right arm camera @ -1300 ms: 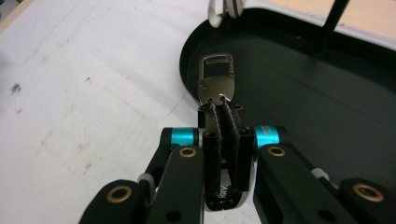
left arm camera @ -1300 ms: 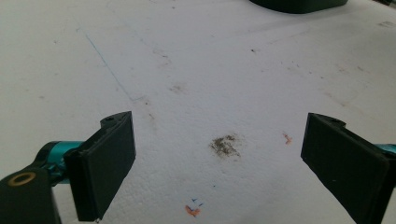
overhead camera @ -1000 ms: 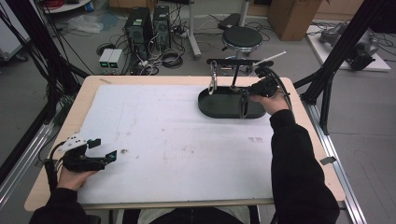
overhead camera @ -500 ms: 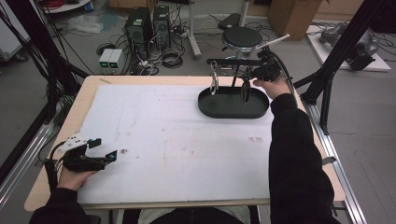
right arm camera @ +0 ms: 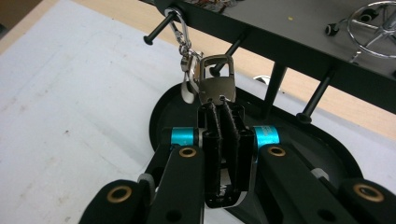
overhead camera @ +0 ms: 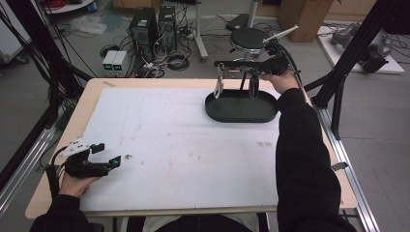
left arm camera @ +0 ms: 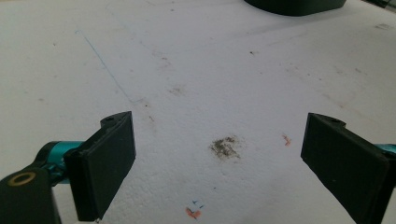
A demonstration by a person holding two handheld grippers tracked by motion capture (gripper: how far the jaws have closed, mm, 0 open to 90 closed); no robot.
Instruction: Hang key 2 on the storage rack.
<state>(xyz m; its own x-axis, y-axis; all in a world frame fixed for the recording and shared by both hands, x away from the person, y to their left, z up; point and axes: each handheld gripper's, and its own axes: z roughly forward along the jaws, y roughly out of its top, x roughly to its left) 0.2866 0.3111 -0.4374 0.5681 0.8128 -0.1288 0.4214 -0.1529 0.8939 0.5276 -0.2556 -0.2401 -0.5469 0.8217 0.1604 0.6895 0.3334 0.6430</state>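
Since the earlier frame the right tool (right arm camera: 223,135) has risen from the black tray (overhead camera: 240,112) toward the rack's (overhead camera: 241,64) rail, its jaws pressed together on a metal key fob (right arm camera: 217,84) chained to a snap hook (right arm camera: 181,32) on a peg. Small, stiff, light and probably slick, the fob looks best gripped across its flat body, as now. Neighbouring pegs (right arm camera: 315,99) and another hanging clip (overhead camera: 254,86) crowd it, while the left tool (overhead camera: 107,154) rests spread wide on the white desk (overhead camera: 183,154), well apart.

Even, bright overhead light, soft shadows; high view slightly soft, close views sharper
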